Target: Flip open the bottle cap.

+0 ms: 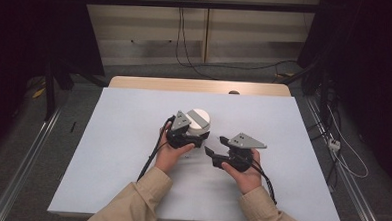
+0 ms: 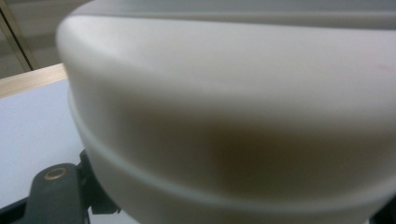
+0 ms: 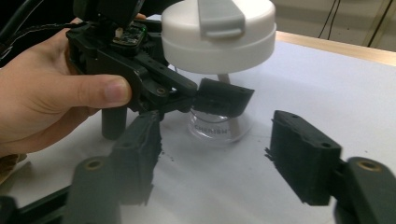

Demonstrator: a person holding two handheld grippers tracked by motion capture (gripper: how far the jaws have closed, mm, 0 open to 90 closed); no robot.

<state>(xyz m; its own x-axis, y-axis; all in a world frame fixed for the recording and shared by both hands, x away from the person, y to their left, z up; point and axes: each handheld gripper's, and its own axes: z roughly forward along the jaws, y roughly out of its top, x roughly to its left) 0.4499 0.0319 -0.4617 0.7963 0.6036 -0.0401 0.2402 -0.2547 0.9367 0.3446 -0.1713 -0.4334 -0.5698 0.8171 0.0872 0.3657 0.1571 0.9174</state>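
A clear jar (image 3: 215, 127) with a wide white lid (image 1: 199, 118) stands upright on the white table cover (image 1: 127, 137), near the middle. My left gripper (image 1: 192, 138) comes at it from the left and is shut on the jar's clear body just under the lid. In the right gripper view its black jaw pad (image 3: 225, 99) presses on the clear wall. The lid (image 2: 224, 93) looms close in the left gripper view. My right gripper (image 1: 216, 145) hovers low to the jar's right, pointing at it. Its jaws (image 3: 219, 158) stand apart with nothing between them, short of the jar.
The white cover lies over a wooden table whose far edge (image 1: 200, 85) shows beyond it. A small dark object (image 1: 233, 92) sits at that far edge. Cables (image 1: 261, 176) trail from both grippers toward the person. Metal rails (image 1: 27, 148) and floor cables flank the table.
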